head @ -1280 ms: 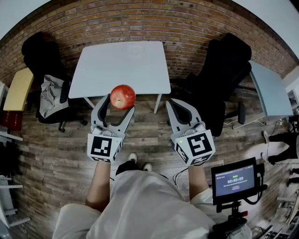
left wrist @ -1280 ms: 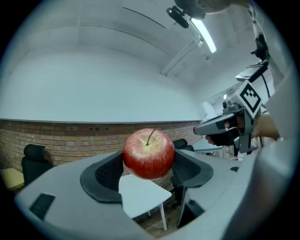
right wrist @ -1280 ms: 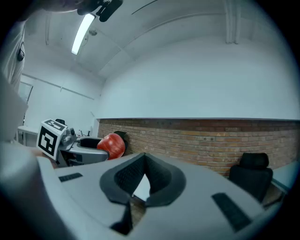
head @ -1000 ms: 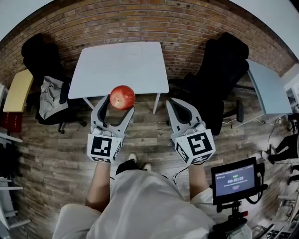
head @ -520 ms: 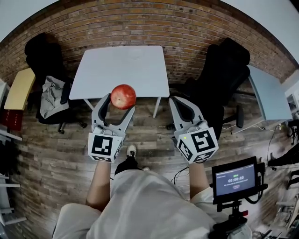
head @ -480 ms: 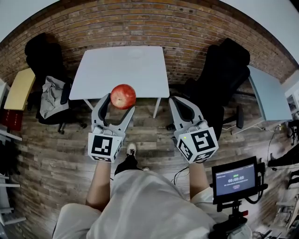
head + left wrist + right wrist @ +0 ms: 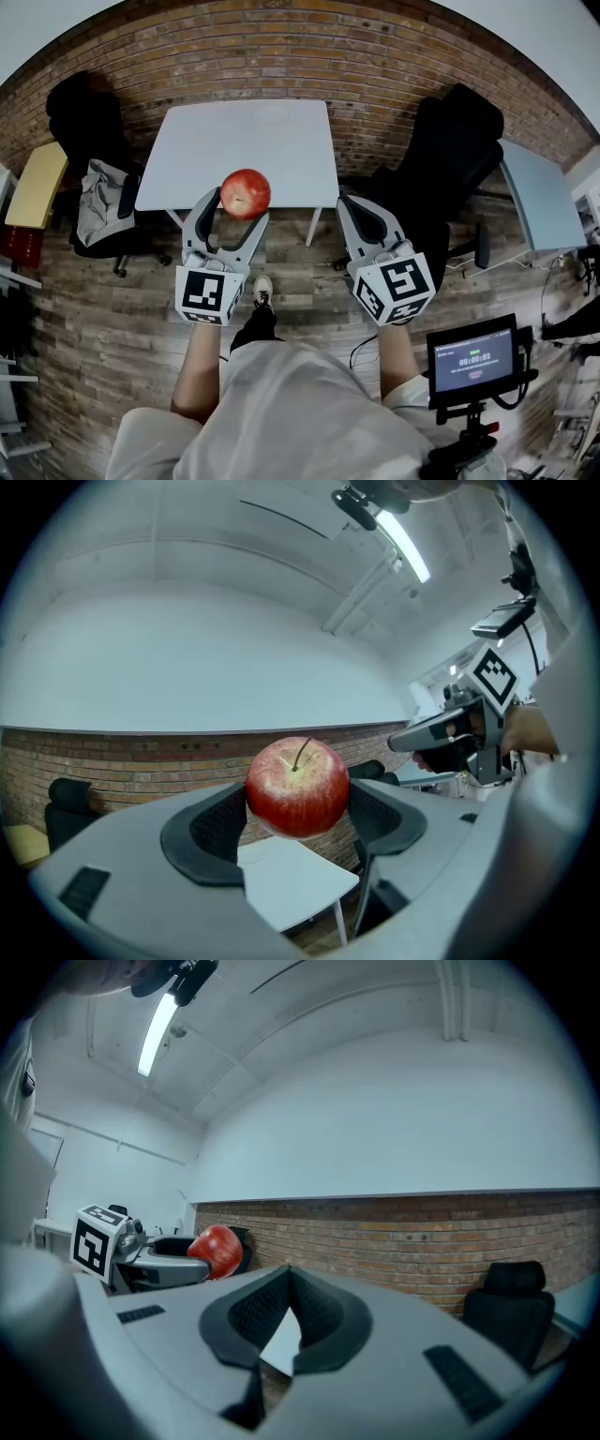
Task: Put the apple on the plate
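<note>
A red apple [image 7: 246, 194] is held in the air by my left gripper [image 7: 234, 204], which is shut on it, just in front of the near edge of a white table [image 7: 216, 150]. In the left gripper view the apple [image 7: 297, 787] sits stem-up between the two black pads [image 7: 217, 823]. A faint pale plate [image 7: 272, 114] lies near the table's far edge. My right gripper [image 7: 361, 214] hovers beside it to the right, shut with nothing in it; in its own view the right gripper [image 7: 291, 1321] has its pads touching, and the apple [image 7: 217, 1249] shows at the left.
Black office chairs stand left [image 7: 84, 108] and right [image 7: 455, 141] of the table, with a grey cloth [image 7: 98, 199] on the left one. A second pale table [image 7: 539, 187] is at the right, a screen on a stand [image 7: 473, 359] lower right, a brick wall [image 7: 281, 47] behind.
The table has come slightly nearer in the head view, and a foot has stepped forward. Both grippers keep their pose, and the apple stays in the left one.
</note>
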A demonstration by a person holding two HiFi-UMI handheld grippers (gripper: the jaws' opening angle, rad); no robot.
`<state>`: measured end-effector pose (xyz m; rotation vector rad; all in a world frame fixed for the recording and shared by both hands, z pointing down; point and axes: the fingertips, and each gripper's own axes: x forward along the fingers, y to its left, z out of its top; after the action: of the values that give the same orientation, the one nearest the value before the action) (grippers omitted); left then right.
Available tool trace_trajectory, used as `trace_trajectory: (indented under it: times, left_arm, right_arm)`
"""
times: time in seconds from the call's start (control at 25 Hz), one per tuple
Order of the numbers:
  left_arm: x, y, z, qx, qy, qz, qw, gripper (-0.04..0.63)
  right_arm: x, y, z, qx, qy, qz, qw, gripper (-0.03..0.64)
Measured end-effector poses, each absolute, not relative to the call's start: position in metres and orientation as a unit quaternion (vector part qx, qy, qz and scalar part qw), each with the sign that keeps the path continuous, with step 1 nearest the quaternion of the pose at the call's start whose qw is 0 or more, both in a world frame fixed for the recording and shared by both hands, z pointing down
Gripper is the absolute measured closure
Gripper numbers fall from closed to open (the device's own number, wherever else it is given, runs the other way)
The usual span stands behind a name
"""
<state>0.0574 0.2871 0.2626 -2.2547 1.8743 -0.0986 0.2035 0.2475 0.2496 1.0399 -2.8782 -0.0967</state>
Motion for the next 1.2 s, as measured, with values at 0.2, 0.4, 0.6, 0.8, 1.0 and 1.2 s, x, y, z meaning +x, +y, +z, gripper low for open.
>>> trace_trajectory:
  times: [0.2,0.4,0.6,0.8,1.0,1.2]
  left_arm:
    - [0.049,0.267,0.263,-0.766,0.633,-0.032,0.106,0.246]
    - [0.035,0.246,0.263,-0.768,0.632,-0.031,0.105,0.245]
    - [0.011,0.2,0.276,-0.771,0.628,-0.033,0.096,0.247]
    - [-0.001,0.175,0.283,-0.779,0.619,-0.041,0.091,0.247]
    - [-0.022,0.123,0.29,-0.791,0.603,-0.05,0.087,0.246]
    - [-0.035,0.095,0.286,-0.798,0.595,-0.049,0.081,0.247]
  right_arm:
    - [0.199,0.229,0.252,0.344,-0.937,-0.032,0.043,0.614]
    - [0.186,0.21,0.251,0.347,-0.936,-0.032,0.045,0.614]
    - [0.16,0.167,0.263,0.348,-0.936,-0.027,0.053,0.614]
    - [0.145,0.145,0.264,0.355,-0.933,-0.028,0.057,0.614]
    - [0.125,0.096,0.27,0.371,-0.926,-0.029,0.069,0.614]
    - [0.112,0.07,0.265,0.381,-0.922,-0.024,0.068,0.614]
